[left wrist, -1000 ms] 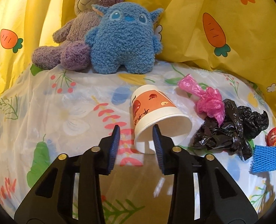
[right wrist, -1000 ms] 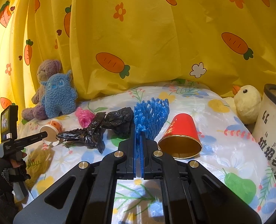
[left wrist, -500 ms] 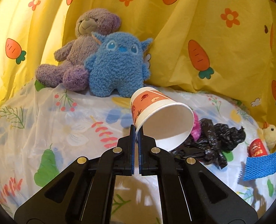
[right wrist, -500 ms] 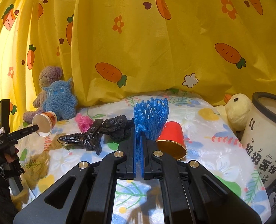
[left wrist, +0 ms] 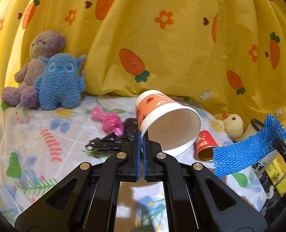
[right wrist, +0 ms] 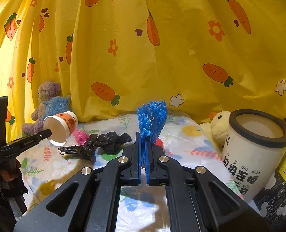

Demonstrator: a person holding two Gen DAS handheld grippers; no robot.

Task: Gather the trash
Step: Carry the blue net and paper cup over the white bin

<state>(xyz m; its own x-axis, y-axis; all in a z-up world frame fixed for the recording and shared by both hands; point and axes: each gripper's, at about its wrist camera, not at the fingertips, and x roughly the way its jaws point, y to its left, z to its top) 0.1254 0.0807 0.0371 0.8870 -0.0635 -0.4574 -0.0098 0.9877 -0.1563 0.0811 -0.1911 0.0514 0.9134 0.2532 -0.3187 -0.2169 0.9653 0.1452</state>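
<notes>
My left gripper (left wrist: pixel 141 135) is shut on the rim of an orange-and-white paper cup (left wrist: pixel 163 116), which hangs tilted above the bed, mouth toward the camera. From the right wrist view the same cup (right wrist: pixel 60 128) sits at the tip of the left gripper (right wrist: pixel 49 133) at far left. My right gripper (right wrist: pixel 142 145) is shut on a blue foam net (right wrist: pixel 152 121) that stands up from its pads; in the left wrist view the net (left wrist: pixel 247 150) shows at the right. A crumpled black bag (left wrist: pixel 112 141), a pink bag (left wrist: pixel 110 122) and a red cup (left wrist: pixel 205 145) lie on the flowered sheet.
A white bin with a black rim (right wrist: pixel 257 150) stands at the right, a yellow duck toy (right wrist: pixel 219 125) behind it. A purple bear (left wrist: pixel 36 67) and a blue plush (left wrist: pixel 60 81) lean on the yellow carrot curtain (left wrist: pixel 162 38). Boxes (right wrist: pixel 282 189) sit beside the bin.
My left gripper closed on the paper cup's rim and lifted it off the sheet, swinging rightward. My right gripper rose with the blue net, bringing the bin closer.
</notes>
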